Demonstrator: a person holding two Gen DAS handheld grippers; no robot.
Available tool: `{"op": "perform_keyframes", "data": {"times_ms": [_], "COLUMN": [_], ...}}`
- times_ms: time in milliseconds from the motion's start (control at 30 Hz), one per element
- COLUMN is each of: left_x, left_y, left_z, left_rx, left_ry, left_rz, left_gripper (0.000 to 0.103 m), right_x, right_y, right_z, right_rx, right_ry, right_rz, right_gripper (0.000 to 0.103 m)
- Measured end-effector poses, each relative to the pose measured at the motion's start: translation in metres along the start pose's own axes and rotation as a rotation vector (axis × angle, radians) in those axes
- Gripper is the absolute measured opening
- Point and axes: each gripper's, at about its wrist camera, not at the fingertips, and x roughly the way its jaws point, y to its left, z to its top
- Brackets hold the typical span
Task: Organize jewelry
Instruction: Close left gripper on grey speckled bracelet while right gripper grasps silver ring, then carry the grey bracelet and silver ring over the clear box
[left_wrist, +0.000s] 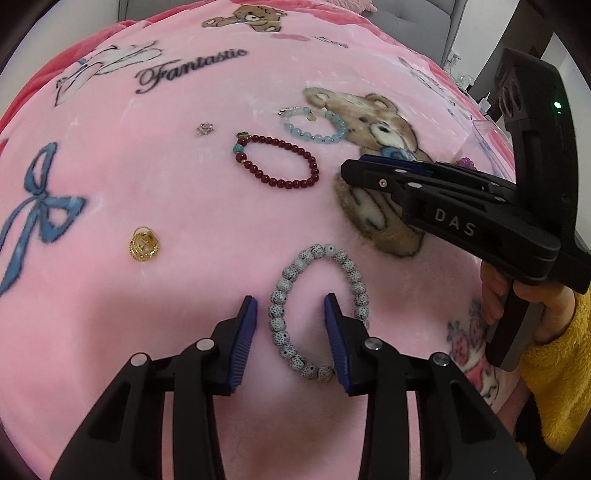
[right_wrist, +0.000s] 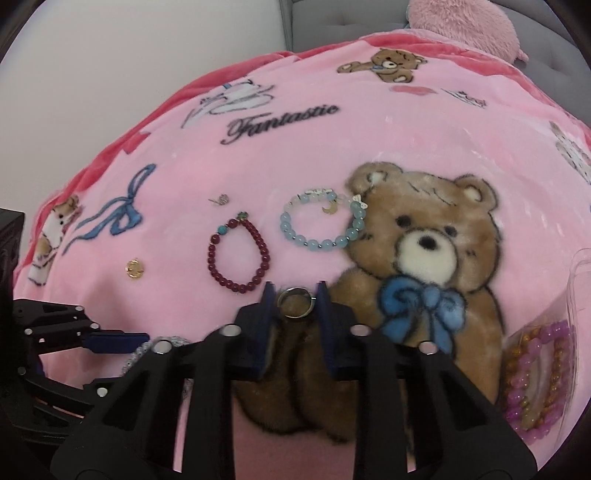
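A white speckled bead bracelet lies on the pink blanket. My left gripper is open and straddles the bracelet's left strand; its pads do not touch the beads. In the right wrist view a silver ring sits on the printed bear's paw, and my right gripper is shut on it, one pad against each side. From the left wrist view the right gripper appears side-on, low over the bear print, held by a hand in a yellow sleeve.
A dark red bead bracelet, a light blue bead bracelet, a gold piece and a small silver earring lie loose on the blanket. A clear box at the right holds purple and amber bracelets.
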Motion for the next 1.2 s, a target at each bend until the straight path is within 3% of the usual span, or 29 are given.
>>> {"op": "perform_keyframes", "data": {"times_ms": [267,367,533,800,933,1067,1200], "left_x": [-0.005,-0.009,-0.018,-0.047,-0.051,-0.063,-0.081], "left_y": [0.003,0.006,0.008,-0.014,-0.028,-0.043,-0.062], "left_z": [0.000,0.000,0.001,0.001,0.004,0.011,0.025], "left_rx": [-0.008,-0.020,-0.027,0.056,0.080,0.107,0.113], "left_ry": [-0.027,-0.049,-0.091,-0.215,-0.234,-0.278,-0.355], "left_rz": [-0.005,-0.041,-0.058,-0.119,-0.132,-0.132,-0.179], "left_gripper": [0.016,0.008,0.008,0.008,0.008,0.008,0.008], "right_x": [-0.009,-0.015,-0.032,-0.078,-0.100,-0.124,-0.149], "right_y": [0.000,0.001,0.003,-0.002,-0.012,-0.022,-0.038], "right_z": [-0.003,-0.003,-0.001,0.002,0.006,0.007,0.002], "right_rx": [0.006,0.004,0.010,0.022,0.053,0.061,0.058], "right_ry": [-0.032,-0.046,-0.081,-0.164,-0.208,-0.253,-0.303], "right_rz": [0.008,0.011,0.020,0.028,0.041,0.015,-0.037], "right_gripper": [0.020,0.020,0.020,0.020,0.020,0.020,0.020]}}
